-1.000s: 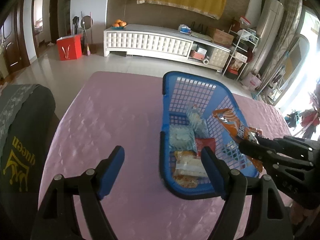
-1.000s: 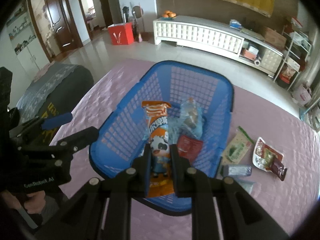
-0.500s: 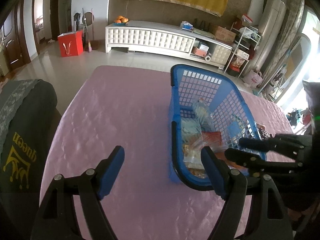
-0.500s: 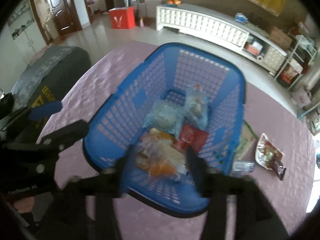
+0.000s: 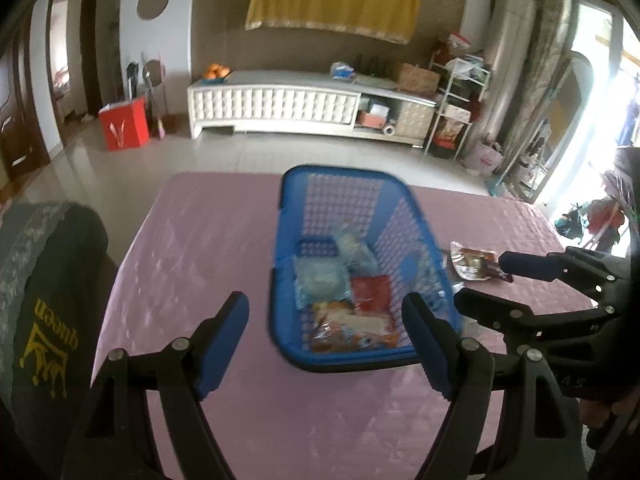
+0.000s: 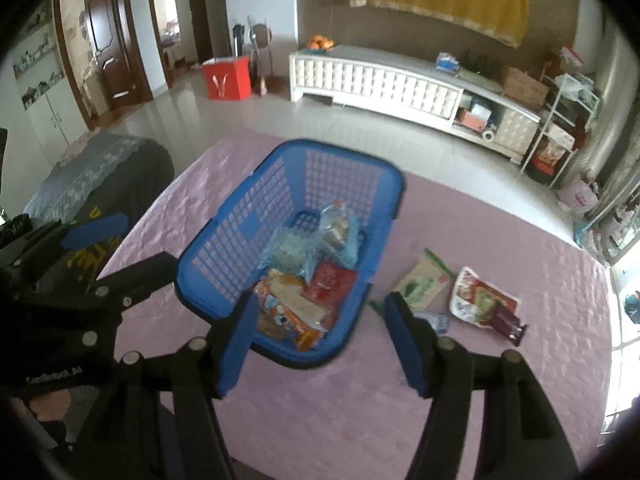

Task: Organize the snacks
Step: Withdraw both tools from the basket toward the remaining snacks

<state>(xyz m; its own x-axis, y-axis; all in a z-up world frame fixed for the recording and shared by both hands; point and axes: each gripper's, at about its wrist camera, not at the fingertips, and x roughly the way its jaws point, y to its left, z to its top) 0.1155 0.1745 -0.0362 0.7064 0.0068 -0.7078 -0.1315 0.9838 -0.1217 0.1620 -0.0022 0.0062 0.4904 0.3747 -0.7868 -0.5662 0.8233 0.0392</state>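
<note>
A blue plastic basket (image 5: 340, 172) (image 6: 344, 152) stands on the pink tablecloth (image 5: 200, 240). In it lie an orange cow-print packet (image 6: 288, 308) (image 5: 352, 328), a red packet (image 6: 332, 282) and clear bluish bags (image 6: 288, 252). My right gripper (image 6: 322, 300) (image 5: 492, 280) hangs open above the basket's near right corner, nothing between its fingers. My left gripper (image 5: 324, 304) (image 6: 132, 244) is open and empty over the basket's near left. On the cloth right of the basket lie a green packet (image 6: 424, 284), a white-edged snack pack (image 6: 480, 298) (image 5: 472, 260), a small bluish wrapper (image 6: 436, 320) and a dark bar (image 6: 508, 326).
A dark chair back with a yellow "queen" print (image 5: 40, 320) stands at the table's left edge. Beyond the table are tiled floor, a red bag (image 5: 124, 128) and a long white cabinet (image 5: 280, 104). Bare cloth lies left of the basket and in front of it.
The right gripper opened and let go of the orange packet, which now lies in the basket. Both grippers rose and drew back, so the basket looks smaller.
</note>
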